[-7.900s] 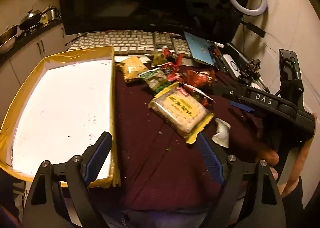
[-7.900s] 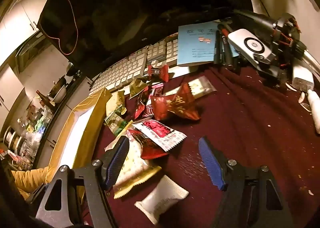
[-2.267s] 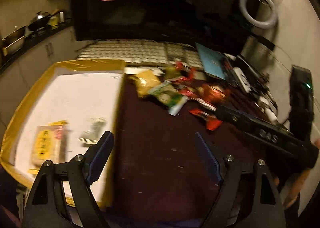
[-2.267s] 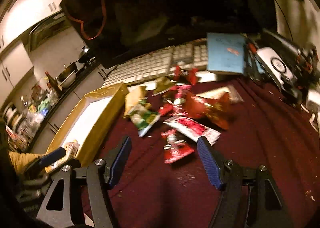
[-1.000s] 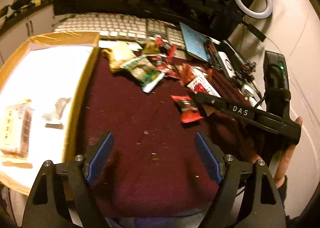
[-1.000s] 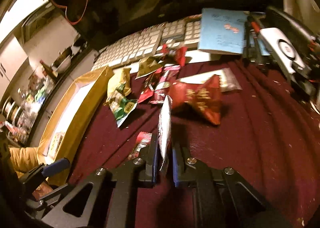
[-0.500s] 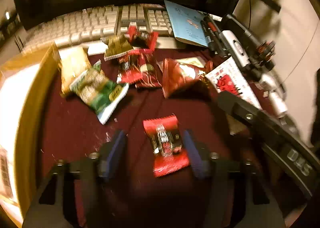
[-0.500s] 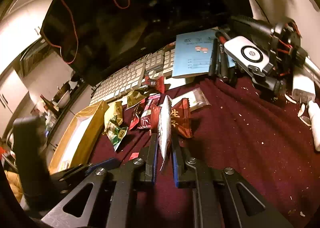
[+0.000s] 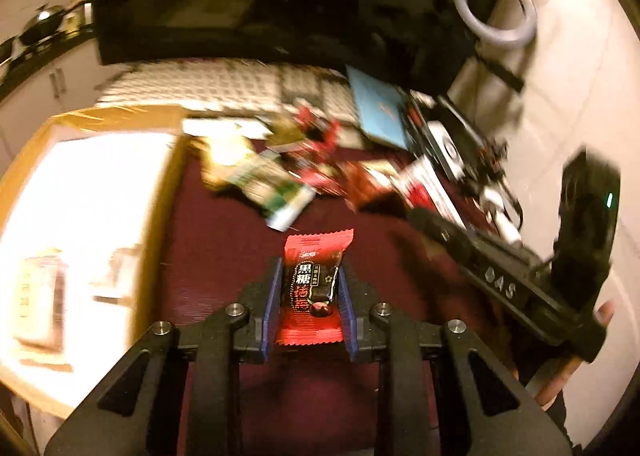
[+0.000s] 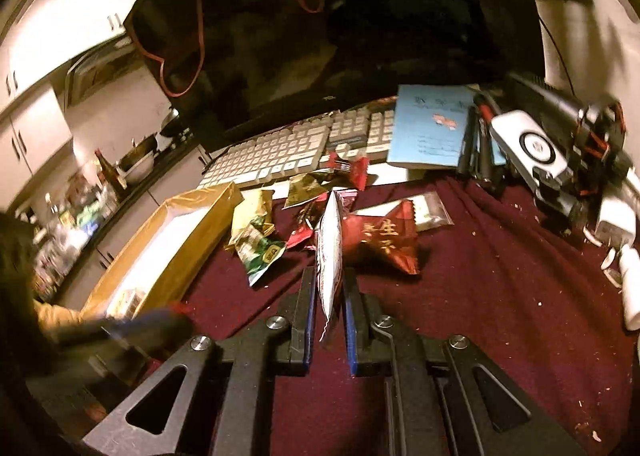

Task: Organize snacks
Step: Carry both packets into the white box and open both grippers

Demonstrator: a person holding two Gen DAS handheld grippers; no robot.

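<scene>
My left gripper [image 9: 310, 272] is closing its jaws on a small red and black candy packet [image 9: 316, 252]; the blue pads press its two sides and it hangs above the maroon cloth [image 9: 224, 256]. My right gripper [image 10: 329, 274] is shut on a white and red packet [image 10: 330, 240] held edge-on. The right gripper also shows at the right of the left wrist view, seen side-on. A yellow-walled box [image 9: 172, 192] with a white floor stands at the left and holds a biscuit pack [image 9: 40, 296]. Loose snacks lie in a pile, among them a green packet [image 10: 260, 252] and a big red one [image 10: 384, 244].
Behind the pile lie a white keyboard [image 10: 280, 152], a dark monitor [image 10: 360, 36] and a blue booklet [image 10: 432, 128]. Pens, a white device [image 10: 532, 144] and cables crowd the right side. A ring light [image 9: 496, 8] hangs on the wall. A hand [image 9: 560, 384] holds the right gripper.
My left gripper went from wide open to shut on the red candy packet and pulled back with it. My right gripper kept its packet and drifted slightly.
</scene>
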